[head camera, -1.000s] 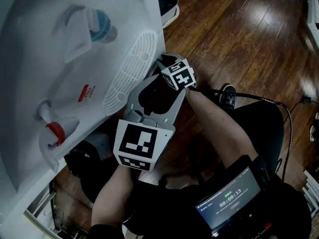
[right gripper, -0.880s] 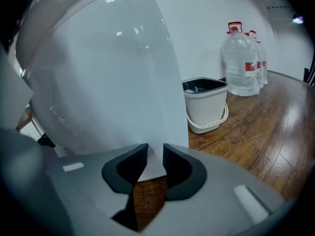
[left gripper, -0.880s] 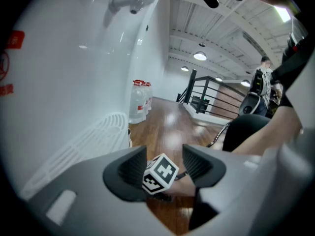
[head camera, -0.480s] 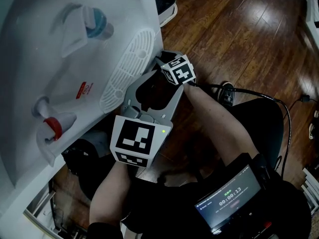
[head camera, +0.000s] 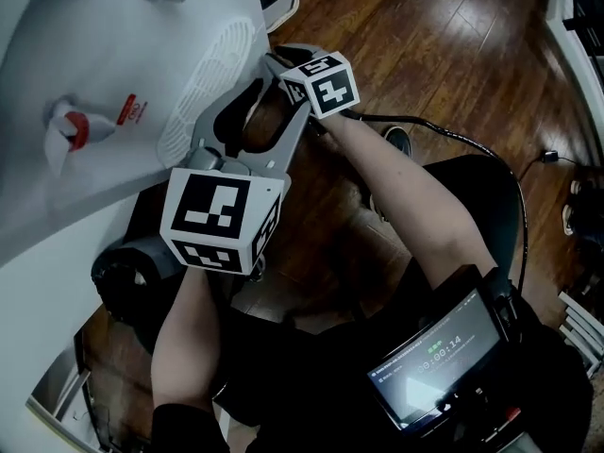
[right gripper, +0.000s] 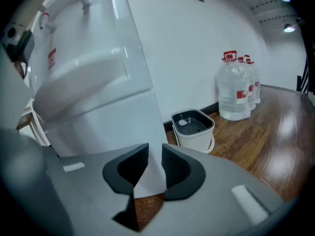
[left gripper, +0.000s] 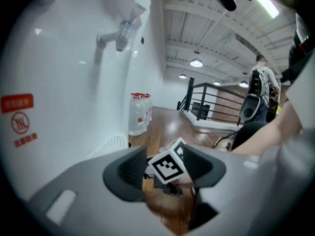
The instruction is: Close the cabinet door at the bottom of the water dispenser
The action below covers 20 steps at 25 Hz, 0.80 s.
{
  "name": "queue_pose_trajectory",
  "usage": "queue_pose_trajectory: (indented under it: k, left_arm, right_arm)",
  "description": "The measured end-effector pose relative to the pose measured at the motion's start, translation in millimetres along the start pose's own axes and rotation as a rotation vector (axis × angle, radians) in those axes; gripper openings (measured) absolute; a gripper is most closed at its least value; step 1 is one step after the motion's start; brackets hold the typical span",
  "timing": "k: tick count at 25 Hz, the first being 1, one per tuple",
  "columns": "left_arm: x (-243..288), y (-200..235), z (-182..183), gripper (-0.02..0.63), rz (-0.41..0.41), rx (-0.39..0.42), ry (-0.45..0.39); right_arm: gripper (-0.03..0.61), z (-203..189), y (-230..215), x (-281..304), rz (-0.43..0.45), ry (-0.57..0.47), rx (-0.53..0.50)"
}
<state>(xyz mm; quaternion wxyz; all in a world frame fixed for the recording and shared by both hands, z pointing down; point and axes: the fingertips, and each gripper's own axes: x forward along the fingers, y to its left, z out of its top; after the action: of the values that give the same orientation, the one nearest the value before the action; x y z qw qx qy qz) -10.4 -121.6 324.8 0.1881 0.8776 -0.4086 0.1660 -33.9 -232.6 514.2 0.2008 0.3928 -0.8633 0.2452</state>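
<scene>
The white water dispenser [head camera: 113, 64] fills the head view's upper left, with its round drip grille [head camera: 203, 102]. Its lower front panel [right gripper: 103, 127] shows in the right gripper view; I cannot make out a door seam there. My right gripper [right gripper: 155, 166] hovers before that panel's lower corner. Its jaws have just been closing to a narrow gap, with nothing between them. My left gripper [left gripper: 167, 170] stands open just behind the right gripper [head camera: 269, 59], whose marker cube [left gripper: 166, 164] shows between the left jaws without touching. In the head view, my left gripper [head camera: 278, 97] is beside the grille.
A white bucket with a dark lid [right gripper: 193, 127] stands on the wooden floor right of the dispenser, with large water bottles [right gripper: 235, 90] beyond it. A black object [head camera: 132, 272] lies below the dispenser. A cable [head camera: 453, 140] trails on the floor. A person [left gripper: 261, 90] stands far off.
Both grippers have risen beside the dispenser, the right one more. The view has shifted, so the dispenser sits further up and left in the frame.
</scene>
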Motion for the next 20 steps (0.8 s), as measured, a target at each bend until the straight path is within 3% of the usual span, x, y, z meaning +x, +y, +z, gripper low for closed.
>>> queue_pose_trajectory:
  k: [6, 10, 15, 20]
  left_arm:
    - [-21, -19, 9, 0.247, 0.034, 0.012, -0.058]
    - [-39, -30, 8, 0.247, 0.078, 0.020, -0.078]
    - [-61, -38, 3, 0.247, 0.134, 0.013, -0.112]
    - [-87, -36, -3, 0.247, 0.191, 0.003, -0.151]
  right_arm:
    - [0.086, 82, 22, -73, 0.017, -0.156, -0.098]
    - [0.078, 114, 59, -144, 0.039, -0.228, -0.237]
    - [0.066, 124, 101, -216, 0.064, -0.313, -0.255]
    - [0.057, 99, 131, -239, 0.075, -0.343, -0.290]
